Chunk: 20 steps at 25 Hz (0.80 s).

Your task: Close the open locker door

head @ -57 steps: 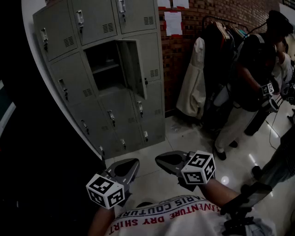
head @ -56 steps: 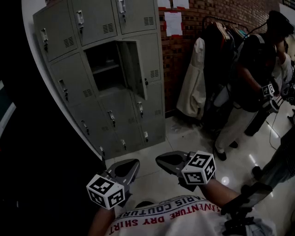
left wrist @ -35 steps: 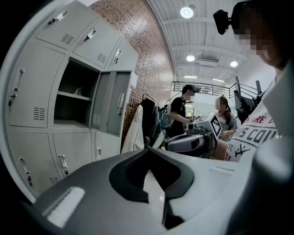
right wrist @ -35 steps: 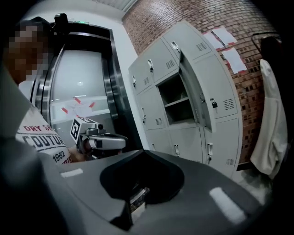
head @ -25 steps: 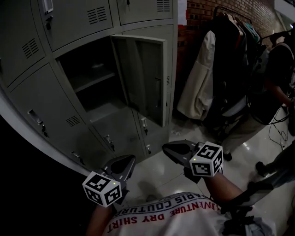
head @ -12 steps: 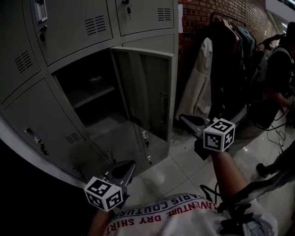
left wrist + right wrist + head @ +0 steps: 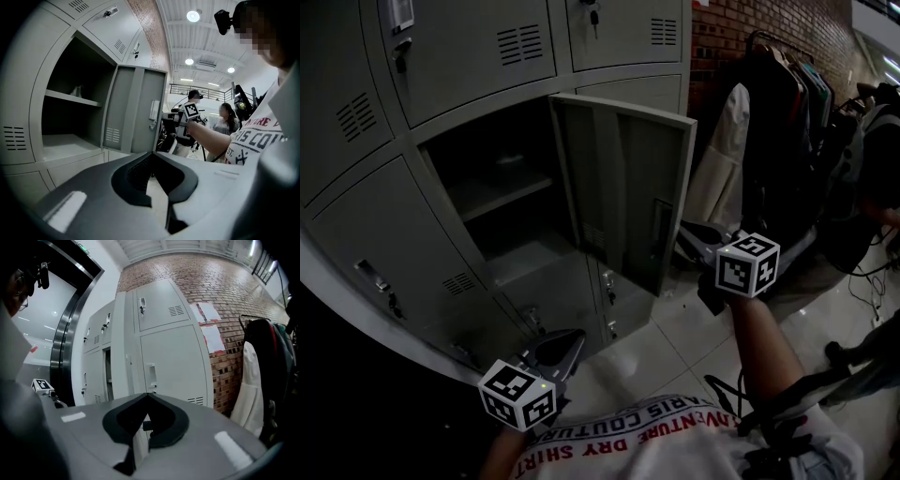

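Right tongs [image 7: 690, 235] beside locker door [image 7: 626, 183]

**Locker door** [image 7: 623, 187]: a grey sheet-metal panel. I see it standing wide open and upright, swung out from the right-hand edge of its compartment [image 7: 487, 202]. It sits at roughly a right angle to the compartment's mouth. The inner face is turned toward the compartment. It shows vertical folded ribs, a small louvred vent low on the hinge side, and a latch plate near the free edge.
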Each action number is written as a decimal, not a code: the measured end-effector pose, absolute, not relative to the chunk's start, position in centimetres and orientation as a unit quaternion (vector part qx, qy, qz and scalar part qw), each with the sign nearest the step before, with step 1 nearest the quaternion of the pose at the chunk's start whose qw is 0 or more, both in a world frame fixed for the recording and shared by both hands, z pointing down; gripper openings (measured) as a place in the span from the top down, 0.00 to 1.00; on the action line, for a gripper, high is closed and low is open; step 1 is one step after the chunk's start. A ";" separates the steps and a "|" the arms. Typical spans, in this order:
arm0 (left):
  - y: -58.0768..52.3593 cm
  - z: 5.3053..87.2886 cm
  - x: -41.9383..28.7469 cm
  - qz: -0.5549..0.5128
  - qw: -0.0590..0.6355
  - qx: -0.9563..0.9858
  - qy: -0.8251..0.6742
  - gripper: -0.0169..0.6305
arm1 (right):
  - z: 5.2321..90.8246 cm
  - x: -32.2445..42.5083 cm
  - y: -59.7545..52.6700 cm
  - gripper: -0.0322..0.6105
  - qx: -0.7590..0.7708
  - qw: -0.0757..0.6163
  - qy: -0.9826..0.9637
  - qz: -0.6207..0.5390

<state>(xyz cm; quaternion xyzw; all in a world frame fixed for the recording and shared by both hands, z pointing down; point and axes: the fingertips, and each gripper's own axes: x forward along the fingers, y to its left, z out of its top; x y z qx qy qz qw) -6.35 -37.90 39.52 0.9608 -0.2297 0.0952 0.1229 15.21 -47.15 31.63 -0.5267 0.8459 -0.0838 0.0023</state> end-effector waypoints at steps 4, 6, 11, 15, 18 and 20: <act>-38.1 39.7 -7.0 0.098 0.123 0.960 -0.232 0.97 | 31.6 14.4 -46.6 0.97 -0.523 0.005 0.849 -0.079; -38.1 39.9 -7.4 0.101 0.123 0.959 -0.234 0.97 | 31.6 13.6 -46.2 0.97 -0.516 0.006 0.853 -0.075; -38.5 40.3 -8.4 0.104 0.127 0.957 -0.240 0.97 | 31.5 10.4 -44.7 0.97 -0.480 0.004 0.875 -0.067; -38.9 40.2 -9.2 0.108 0.124 0.955 -0.247 0.97 | 31.0 6.8 -43.3 0.97 -0.445 -0.012 0.895 -0.037; -39.1 40.5 -9.9 0.114 0.120 0.953 -0.254 0.97 | 30.9 3.7 -42.8 0.97 -0.417 -0.021 0.908 -0.014; -39.2 40.7 -10.4 0.115 0.119 0.952 -0.259 0.97 | 31.0 1.7 -42.8 0.97 -0.396 -0.022 0.918 -0.011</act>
